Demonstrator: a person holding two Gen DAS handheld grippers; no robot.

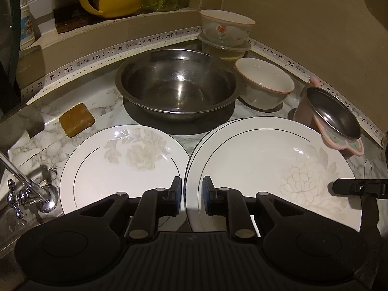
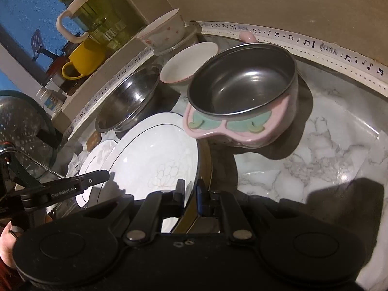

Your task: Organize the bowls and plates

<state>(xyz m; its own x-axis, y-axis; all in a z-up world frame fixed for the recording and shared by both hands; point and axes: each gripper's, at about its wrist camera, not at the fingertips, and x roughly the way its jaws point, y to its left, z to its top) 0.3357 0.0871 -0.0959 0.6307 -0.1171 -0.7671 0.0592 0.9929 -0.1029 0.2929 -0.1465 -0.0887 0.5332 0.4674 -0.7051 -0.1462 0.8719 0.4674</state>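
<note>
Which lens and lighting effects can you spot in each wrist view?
Left wrist view: fisheye bends the music-note strip; glare streaks the steel basin. Right wrist view: the pink-rimmed steel bowl casts a dark shadow on the marble counter; corners go black.

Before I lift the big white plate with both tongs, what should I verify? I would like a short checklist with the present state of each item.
1. Left tongs on the rim of the large white gold-lined plate: ok, shut on it.
2. Right tongs on its opposite rim: ok, shut on it.
3. Second rim showing at that plate's far-left edge: cannot tell if it comes along.
4. Room from the steel bowl in the pink holder: not ok, it stands against the plate's edge.
5. Room from the smaller white flowered plate: cannot tell, edges look very near.
</note>
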